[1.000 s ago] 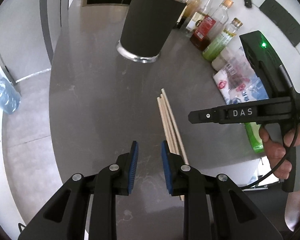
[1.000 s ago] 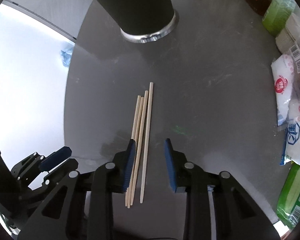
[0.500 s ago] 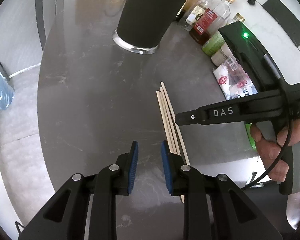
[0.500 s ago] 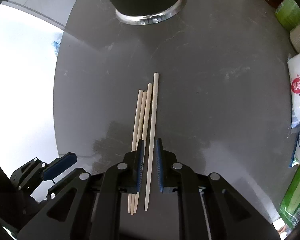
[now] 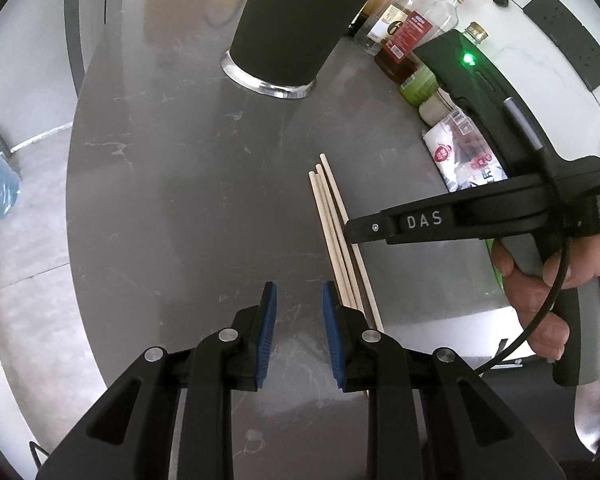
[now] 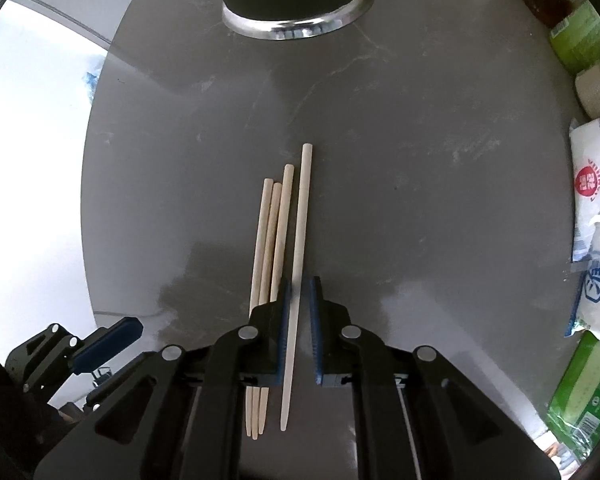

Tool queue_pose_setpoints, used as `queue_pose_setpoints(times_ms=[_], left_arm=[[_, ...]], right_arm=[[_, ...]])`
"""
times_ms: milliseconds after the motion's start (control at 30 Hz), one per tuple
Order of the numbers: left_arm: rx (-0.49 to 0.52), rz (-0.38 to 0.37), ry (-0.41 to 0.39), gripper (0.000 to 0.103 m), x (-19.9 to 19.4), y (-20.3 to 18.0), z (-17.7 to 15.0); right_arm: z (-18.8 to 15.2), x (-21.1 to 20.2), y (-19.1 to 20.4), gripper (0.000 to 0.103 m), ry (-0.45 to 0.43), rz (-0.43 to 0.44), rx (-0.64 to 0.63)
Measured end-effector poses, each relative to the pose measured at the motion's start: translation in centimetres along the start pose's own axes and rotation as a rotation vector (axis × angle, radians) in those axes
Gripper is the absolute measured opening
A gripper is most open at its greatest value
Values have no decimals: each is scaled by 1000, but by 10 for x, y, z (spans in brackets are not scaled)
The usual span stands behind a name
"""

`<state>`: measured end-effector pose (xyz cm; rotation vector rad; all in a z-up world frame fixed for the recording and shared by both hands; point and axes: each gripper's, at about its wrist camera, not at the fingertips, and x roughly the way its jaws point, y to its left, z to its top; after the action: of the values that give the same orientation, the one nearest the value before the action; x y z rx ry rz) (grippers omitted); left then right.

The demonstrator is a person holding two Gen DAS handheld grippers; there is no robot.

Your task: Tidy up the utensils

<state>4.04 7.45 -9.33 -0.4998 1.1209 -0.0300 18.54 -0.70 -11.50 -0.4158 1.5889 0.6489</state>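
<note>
Several pale wooden chopsticks [image 5: 332,220] lie side by side on the grey counter [image 5: 180,200], in front of a black utensil holder [image 5: 292,24] with a metal base. My right gripper [image 6: 299,284] points straight down over them. Its jaws are closing, with the rightmost chopstick [image 6: 302,216] between the blue pads and a thin gap still on each side. The other three chopsticks [image 6: 272,232] lie just left of its left finger. My left gripper [image 5: 299,292] hovers open and holds nothing, its right finger beside the chopsticks' near ends. A hand holds the right gripper [image 5: 354,230] in the left wrist view.
Sauce bottles [image 5: 404,28] stand behind and right of the holder. Plastic food packets [image 6: 592,200] and a green packet [image 6: 580,400] line the counter's right side. The counter's rounded edge [image 6: 88,200] drops to the floor on the left.
My right gripper has sunk over the chopsticks and its jaws have narrowed from wide around two chopsticks to close around the rightmost one. The left gripper has barely moved.
</note>
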Motion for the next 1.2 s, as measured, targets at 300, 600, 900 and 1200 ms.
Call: queue_pose_setpoints(times_ms=[300, 600, 900, 1200], left_arm=[[-9, -29, -12, 23, -5, 2, 3], [-3, -23, 10, 23, -6, -2, 4], [-45, 36, 35, 23, 11, -15, 8], [-46, 155, 86, 23, 34, -36, 18]], right_arm=[[-3, 5, 21, 4, -8, -106, -15], [-4, -1, 16, 5, 4, -75, -4], [-20, -45, -14, 5, -73, 96, 1], [-31, -63, -40, 5, -110, 229, -69]])
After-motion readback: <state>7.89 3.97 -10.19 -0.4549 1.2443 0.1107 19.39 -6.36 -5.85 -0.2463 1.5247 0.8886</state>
